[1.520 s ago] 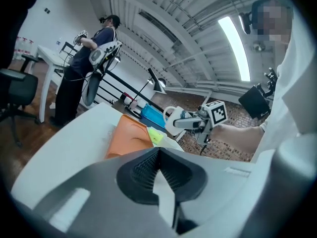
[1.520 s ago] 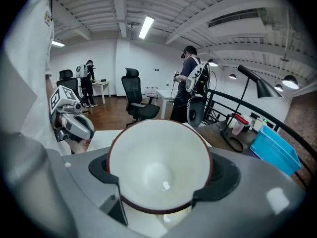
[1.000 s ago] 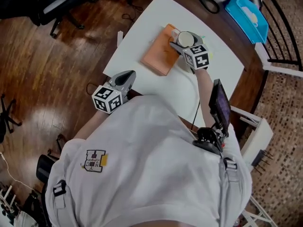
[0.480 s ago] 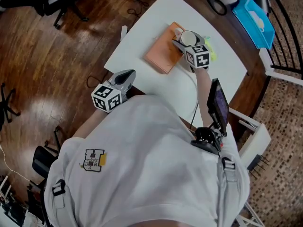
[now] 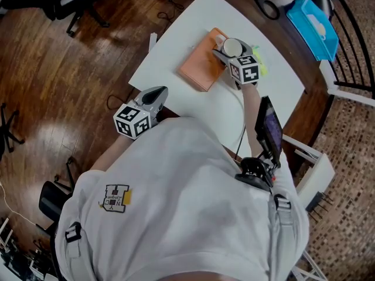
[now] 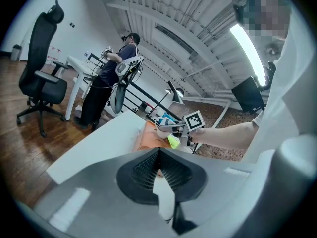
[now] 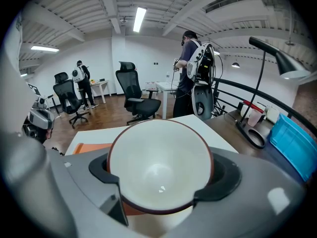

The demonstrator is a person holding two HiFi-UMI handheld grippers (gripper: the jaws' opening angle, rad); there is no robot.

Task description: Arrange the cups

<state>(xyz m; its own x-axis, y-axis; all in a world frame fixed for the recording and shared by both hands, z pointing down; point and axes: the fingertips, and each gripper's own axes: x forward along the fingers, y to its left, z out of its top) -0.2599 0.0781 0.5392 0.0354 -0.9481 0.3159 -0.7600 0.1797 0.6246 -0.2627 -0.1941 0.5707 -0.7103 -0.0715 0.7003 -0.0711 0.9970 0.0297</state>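
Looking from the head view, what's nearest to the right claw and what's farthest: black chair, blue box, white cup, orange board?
1. white cup, held inside the right claw.
2. orange board, right beside it, on the left.
3. blue box, up at the right.
4. black chair, far off, top left.

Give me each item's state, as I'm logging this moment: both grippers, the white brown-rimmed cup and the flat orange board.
Left gripper: shut, empty.
Right gripper: shut on the white brown-rimmed cup.
White brown-rimmed cup: empty, gripped, over the flat orange board.
Flat orange board: lying on the white table.
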